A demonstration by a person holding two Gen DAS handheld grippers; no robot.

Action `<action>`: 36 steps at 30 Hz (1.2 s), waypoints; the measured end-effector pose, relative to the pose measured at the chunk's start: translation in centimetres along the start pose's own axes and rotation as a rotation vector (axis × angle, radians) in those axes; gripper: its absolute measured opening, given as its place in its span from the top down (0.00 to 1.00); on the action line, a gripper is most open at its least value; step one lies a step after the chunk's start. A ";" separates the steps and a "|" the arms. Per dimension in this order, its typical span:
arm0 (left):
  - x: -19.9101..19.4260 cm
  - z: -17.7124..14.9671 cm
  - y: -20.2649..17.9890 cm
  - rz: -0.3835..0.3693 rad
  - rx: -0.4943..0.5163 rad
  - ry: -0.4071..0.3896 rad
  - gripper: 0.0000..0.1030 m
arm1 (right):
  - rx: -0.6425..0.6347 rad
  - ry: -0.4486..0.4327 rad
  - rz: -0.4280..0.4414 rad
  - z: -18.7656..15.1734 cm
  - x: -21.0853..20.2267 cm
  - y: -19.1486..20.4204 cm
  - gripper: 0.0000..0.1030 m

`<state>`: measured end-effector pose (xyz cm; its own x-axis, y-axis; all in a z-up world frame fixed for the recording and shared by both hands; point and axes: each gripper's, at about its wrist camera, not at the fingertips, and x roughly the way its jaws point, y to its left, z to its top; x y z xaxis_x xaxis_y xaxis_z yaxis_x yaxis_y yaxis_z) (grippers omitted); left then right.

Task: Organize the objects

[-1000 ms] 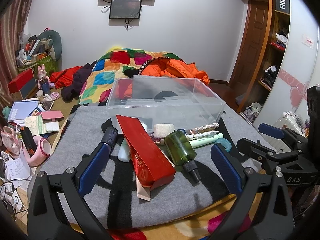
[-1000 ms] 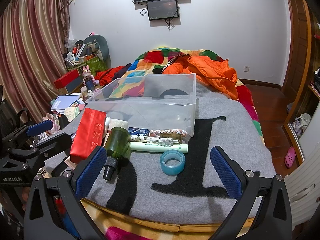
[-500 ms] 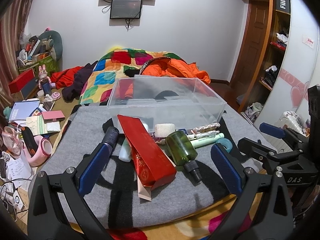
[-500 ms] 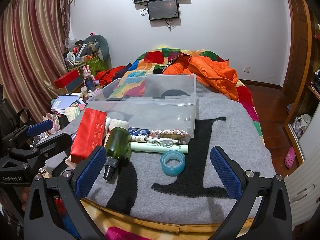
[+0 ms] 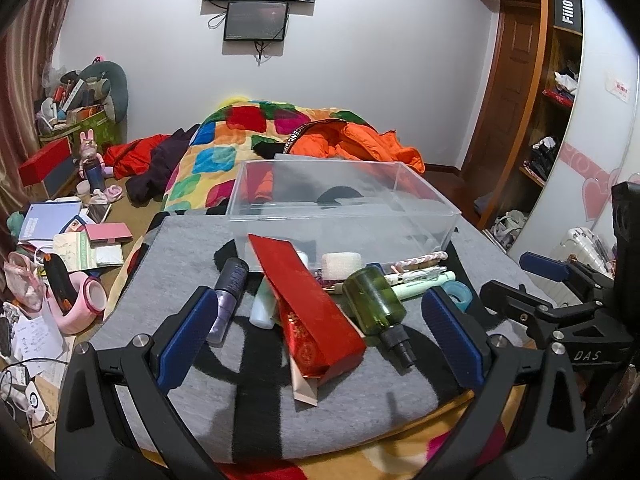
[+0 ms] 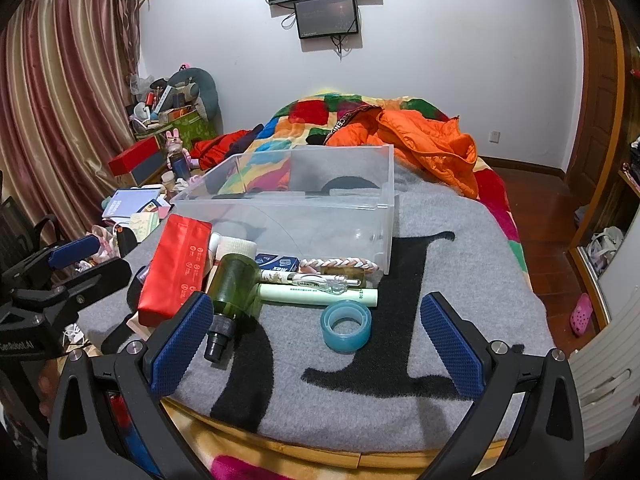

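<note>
A clear plastic bin (image 5: 344,200) (image 6: 296,216) stands empty on a grey blanket (image 5: 192,248) (image 6: 440,280). In front of it lie a red box (image 5: 308,304) (image 6: 176,264), a green bottle (image 5: 376,304) (image 6: 232,288), a purple tube (image 5: 228,296), a pale green tube (image 6: 320,295), a pen (image 6: 312,279), a braided band (image 6: 340,263) and a blue tape roll (image 6: 346,326). My left gripper (image 5: 320,340) is open above the red box and bottle. My right gripper (image 6: 316,352) is open, just short of the tape roll.
A colourful quilt (image 5: 224,148) and an orange jacket (image 6: 432,140) lie behind the bin. Books, boxes and a pink object (image 5: 80,304) clutter the floor on the left. A wardrobe (image 5: 560,80) stands on the right. The blanket's front edge is near both grippers.
The left gripper has drifted slightly; the objects have not moved. Both grippers stay open.
</note>
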<state>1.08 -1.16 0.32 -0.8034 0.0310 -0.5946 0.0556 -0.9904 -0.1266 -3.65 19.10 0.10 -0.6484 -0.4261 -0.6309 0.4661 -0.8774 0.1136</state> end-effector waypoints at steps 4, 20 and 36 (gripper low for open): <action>0.1 -0.2 1.5 -0.004 -0.021 0.001 0.00 | -0.002 0.011 -0.009 -0.1 0.6 -0.4 0.00; 5.3 -0.5 8.2 0.064 -0.108 0.134 0.42 | 0.038 0.082 -0.033 -1.0 3.8 -2.9 0.09; 12.4 0.8 8.8 0.040 -0.054 0.330 0.67 | 0.029 0.169 0.014 -2.0 6.8 -2.9 0.65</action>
<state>-8.88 -9.62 -7.54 -0.5649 0.0427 -0.8241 0.1222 -0.9833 -0.1347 -8.20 19.20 -6.01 -0.5305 -0.3975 -0.7487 0.4556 -0.8785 0.1436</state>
